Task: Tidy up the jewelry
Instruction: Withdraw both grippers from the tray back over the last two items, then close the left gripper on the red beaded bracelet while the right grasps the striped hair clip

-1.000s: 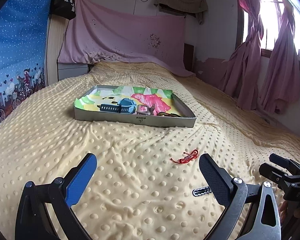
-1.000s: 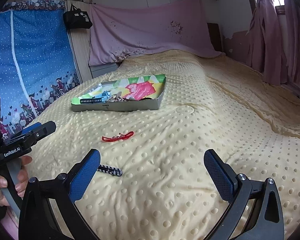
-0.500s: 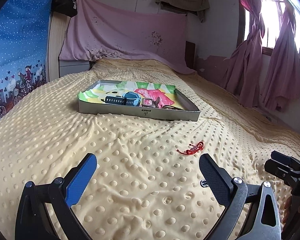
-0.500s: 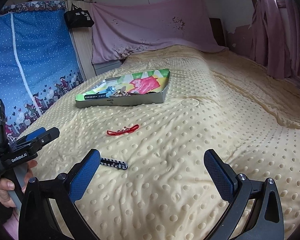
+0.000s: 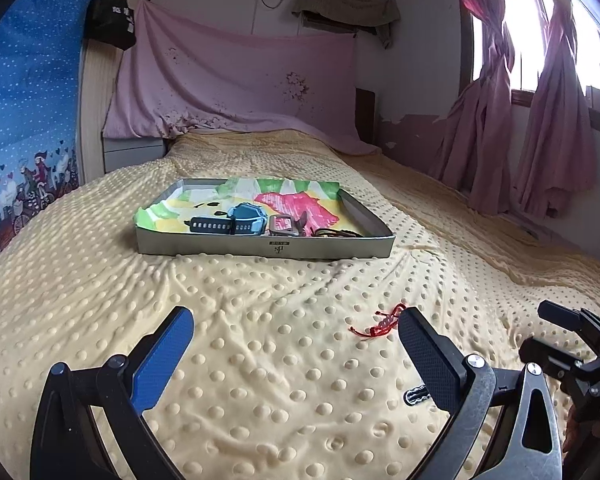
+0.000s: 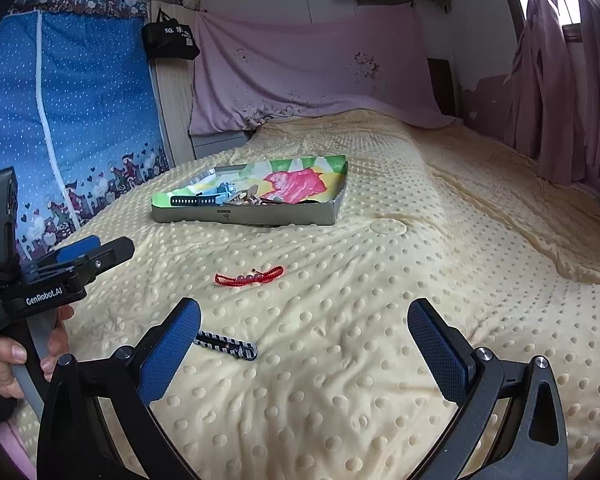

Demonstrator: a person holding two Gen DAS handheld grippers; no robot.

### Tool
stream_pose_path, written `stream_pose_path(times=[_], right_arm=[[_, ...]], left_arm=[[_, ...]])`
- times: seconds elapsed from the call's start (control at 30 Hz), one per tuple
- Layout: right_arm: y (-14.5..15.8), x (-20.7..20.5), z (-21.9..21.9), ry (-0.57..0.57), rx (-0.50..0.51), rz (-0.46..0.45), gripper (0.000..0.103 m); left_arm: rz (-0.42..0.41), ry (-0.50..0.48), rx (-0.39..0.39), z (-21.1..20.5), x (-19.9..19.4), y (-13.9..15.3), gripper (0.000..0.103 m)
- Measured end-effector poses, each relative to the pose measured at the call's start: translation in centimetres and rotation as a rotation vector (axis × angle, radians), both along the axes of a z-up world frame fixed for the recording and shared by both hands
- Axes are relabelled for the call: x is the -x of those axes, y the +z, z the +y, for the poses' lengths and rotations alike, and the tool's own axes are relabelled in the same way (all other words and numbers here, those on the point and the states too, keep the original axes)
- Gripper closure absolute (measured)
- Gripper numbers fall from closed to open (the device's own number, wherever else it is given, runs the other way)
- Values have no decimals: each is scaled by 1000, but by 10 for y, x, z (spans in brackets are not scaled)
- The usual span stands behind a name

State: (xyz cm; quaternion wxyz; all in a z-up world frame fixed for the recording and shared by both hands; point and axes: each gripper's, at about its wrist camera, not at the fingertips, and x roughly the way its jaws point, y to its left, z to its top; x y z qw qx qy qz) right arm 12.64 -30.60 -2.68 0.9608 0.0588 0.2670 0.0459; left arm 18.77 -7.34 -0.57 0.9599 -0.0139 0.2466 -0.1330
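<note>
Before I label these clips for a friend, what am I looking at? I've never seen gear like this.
No robot: a person carries a hand-held gripper in each hand, each with a camera looking out between its two fingers. One picture comes from the left hand-held gripper, the other from the right hand-held gripper. Both are open and hold nothing. On the yellow bedspread lie a red bracelet and, nearer, a black-and-white band. Farther off sits a grey tray with a blue watch and other pieces inside.
</note>
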Motion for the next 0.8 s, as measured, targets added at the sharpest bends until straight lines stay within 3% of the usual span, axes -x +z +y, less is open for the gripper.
stream_pose_path(times=[0.13,0.27,0.33,0.4,0.43,0.53,0.6,0.8], right_arm=[[-8,-6,7,63,9,45,1],[-17,-13,13,98,36,80,3],[-21,-17,16,124,36,104,11],[-27,-21,19,145,39,131,29],[-29,-23,20,152,41,142,32],[-36,-27,24,178,40,172,37],[-39,-29,28,192,46,183,44],[-51,-41,35,229,49,234,50]], left_arm=[[19,-67,-25,-7,-11,-5,1],[64,-144,-36,-14,-22,-14,19],[103,-174,-22,-16,-29,-20,26],[134,-194,-3,-16,-34,-26,31],[146,-201,5,-16,-36,-28,34],[182,-226,31,-15,-42,-35,43],[193,-231,39,-15,-43,-38,44],[211,-250,45,-17,-46,-43,44]])
